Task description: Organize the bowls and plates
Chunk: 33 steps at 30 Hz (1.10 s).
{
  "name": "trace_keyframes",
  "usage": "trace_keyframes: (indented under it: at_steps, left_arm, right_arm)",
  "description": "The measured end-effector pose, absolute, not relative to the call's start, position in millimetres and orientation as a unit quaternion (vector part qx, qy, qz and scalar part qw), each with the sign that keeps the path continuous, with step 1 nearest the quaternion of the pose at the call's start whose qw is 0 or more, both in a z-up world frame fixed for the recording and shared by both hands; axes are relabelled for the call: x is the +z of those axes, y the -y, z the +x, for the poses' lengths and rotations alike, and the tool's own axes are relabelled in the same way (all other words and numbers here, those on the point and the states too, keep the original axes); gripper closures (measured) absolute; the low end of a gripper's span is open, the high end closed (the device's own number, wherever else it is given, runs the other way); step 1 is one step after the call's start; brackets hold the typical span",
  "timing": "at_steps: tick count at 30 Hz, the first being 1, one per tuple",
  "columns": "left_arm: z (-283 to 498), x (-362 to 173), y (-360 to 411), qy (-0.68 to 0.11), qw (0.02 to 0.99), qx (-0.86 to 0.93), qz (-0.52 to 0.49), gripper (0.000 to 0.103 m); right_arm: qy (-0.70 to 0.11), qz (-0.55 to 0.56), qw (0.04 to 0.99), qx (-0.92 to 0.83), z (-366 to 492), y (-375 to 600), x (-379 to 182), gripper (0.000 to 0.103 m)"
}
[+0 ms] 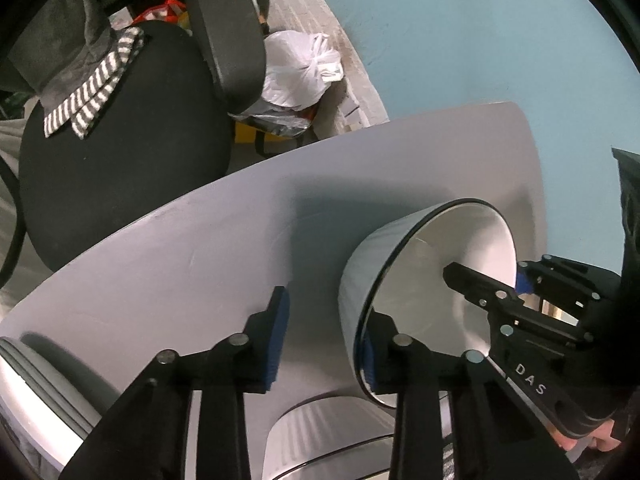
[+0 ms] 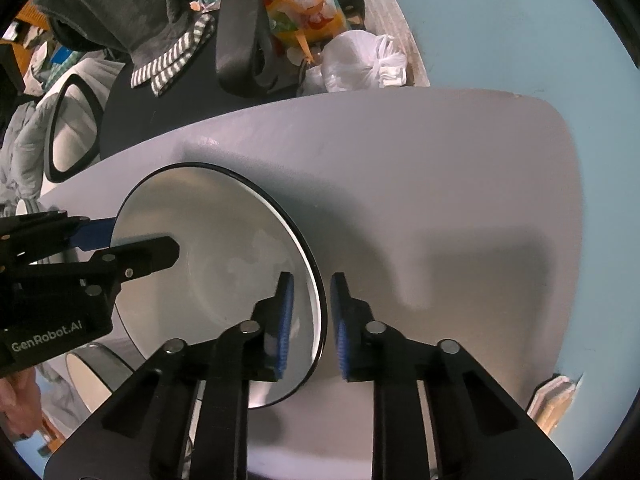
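A deep white bowl point(image 1: 432, 288) point(image 2: 224, 248) with a thin black rim is over the grey table point(image 1: 200, 248) point(image 2: 420, 168), with a gripper at each side of its rim. My right gripper point(image 2: 312, 300) point(image 1: 488, 276) is shut on the rim, one blue pad inside the bowl and one outside. My left gripper point(image 1: 324, 320) point(image 2: 132, 240) straddles the opposite rim. Its inner pad lies against the wall, and bare table shows between its outer pad point(image 1: 280, 336) and the bowl. A ribbed white bowl point(image 1: 320, 436) point(image 2: 90, 368) stands below, near the table's front edge.
White dishware with grey edges point(image 1: 24, 380) sits at the lower left. Beyond the table's far edge stand a black office chair point(image 1: 120, 152) draped with a striped cloth, and a tied white plastic bag point(image 1: 296, 68) point(image 2: 360, 60). A person's hand point(image 2: 16, 400) holds the left gripper.
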<state>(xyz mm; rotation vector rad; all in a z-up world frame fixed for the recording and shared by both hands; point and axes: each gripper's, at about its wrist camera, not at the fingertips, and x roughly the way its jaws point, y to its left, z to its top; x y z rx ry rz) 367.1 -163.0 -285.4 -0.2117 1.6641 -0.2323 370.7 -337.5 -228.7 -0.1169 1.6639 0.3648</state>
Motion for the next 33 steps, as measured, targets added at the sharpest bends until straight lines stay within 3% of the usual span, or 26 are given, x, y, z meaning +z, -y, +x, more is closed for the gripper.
trace_keyframes:
  at_steps: [4,13,33]
  left_arm:
    - [368,-284,169,-0.734,0.665,-0.113,-0.08,0.084]
    - [375,-283,175,-0.735,0.663,-0.121,-0.074,0.094]
    - [367,-251,176,-0.727,0.677,-0.104,-0.042,0.095]
  right_arm:
    - [-0.736,-0.054,0.656,0.162,371,337,-230,0.093]
    - [-0.742,-0.047,0.65,0.156,372,338,-230,0.095]
    - [-0.747,-0.016,0.645,0.159,369,331,-209,0.098]
